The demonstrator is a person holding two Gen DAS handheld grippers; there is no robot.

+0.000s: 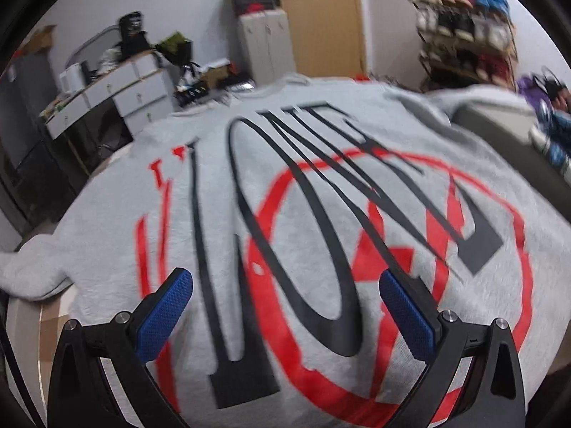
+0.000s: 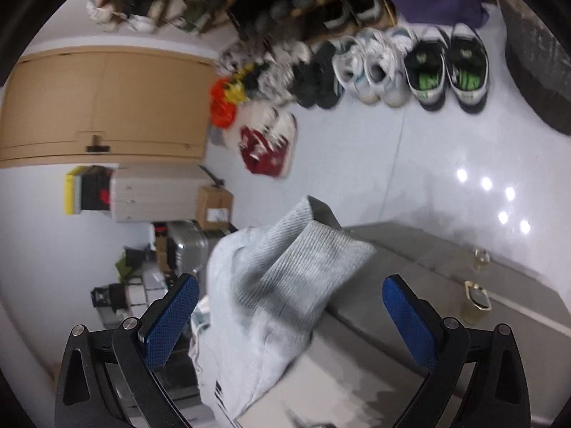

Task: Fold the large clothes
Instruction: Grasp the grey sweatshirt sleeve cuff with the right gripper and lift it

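Hovering over one sweatshirt (image 1: 321, 214), two grippers' fingers (image 1: 164, 317) gape.

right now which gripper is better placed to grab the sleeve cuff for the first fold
Right. The right gripper is open with the ribbed sleeve cuff lying between its fingers. The left gripper hovers open over the sweatshirt's printed middle.

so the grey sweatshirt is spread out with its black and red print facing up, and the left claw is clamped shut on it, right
Not quite. The left claw is open, its blue pads spread wide apart over the print and gripping nothing; the left wrist view shows this. The rest holds: the grey sweatshirt is spread out with its black and red print facing up.
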